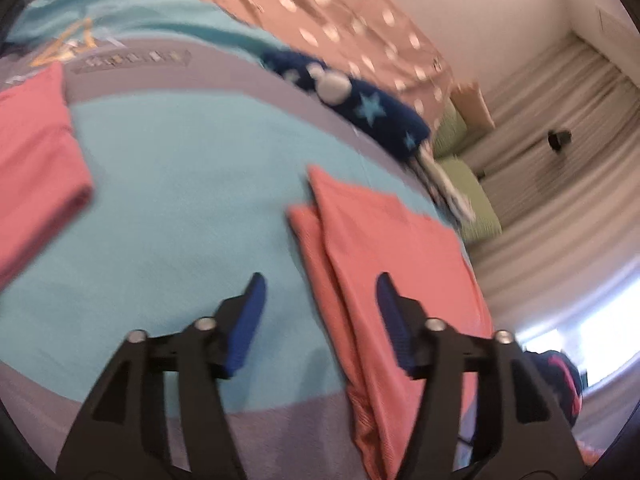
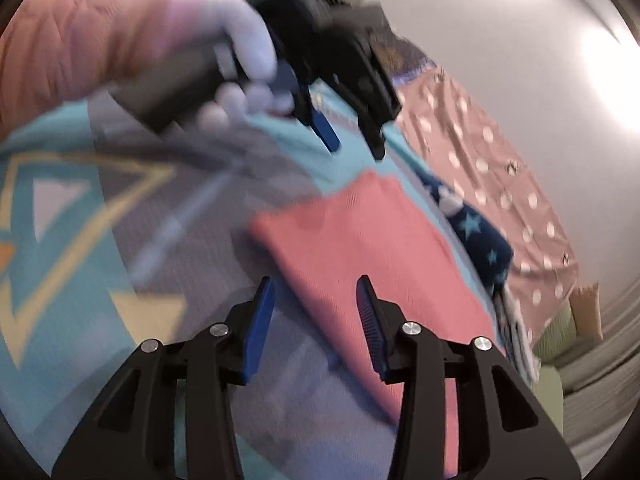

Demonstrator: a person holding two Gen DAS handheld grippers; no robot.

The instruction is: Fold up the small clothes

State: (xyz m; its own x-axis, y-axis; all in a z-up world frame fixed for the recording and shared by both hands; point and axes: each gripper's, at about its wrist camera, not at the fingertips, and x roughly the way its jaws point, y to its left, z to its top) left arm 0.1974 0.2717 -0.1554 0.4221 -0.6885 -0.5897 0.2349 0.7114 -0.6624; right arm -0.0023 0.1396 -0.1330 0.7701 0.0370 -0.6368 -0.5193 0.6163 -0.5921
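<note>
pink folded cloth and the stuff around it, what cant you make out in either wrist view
- Pink folded cloth: left wrist view, near end hidden behind the left gripper; what garment it is, unclear.
- Second pink cloth: cut off by the left edge.
- Grey patterned band on the turquoise blanket: print blurred, unreadable.
- Left gripper in the right wrist view: motion-blurred.

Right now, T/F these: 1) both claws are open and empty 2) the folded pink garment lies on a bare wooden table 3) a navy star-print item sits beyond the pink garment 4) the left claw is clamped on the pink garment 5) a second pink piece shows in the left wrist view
1) True: left claw and right claw are open, holding nothing.
2) False: the folded pink garment lies on a teal and grey blanket.
3) True: navy star-print item.
4) False: it hovers open over it.
5) True: second pink piece, at left.
</note>
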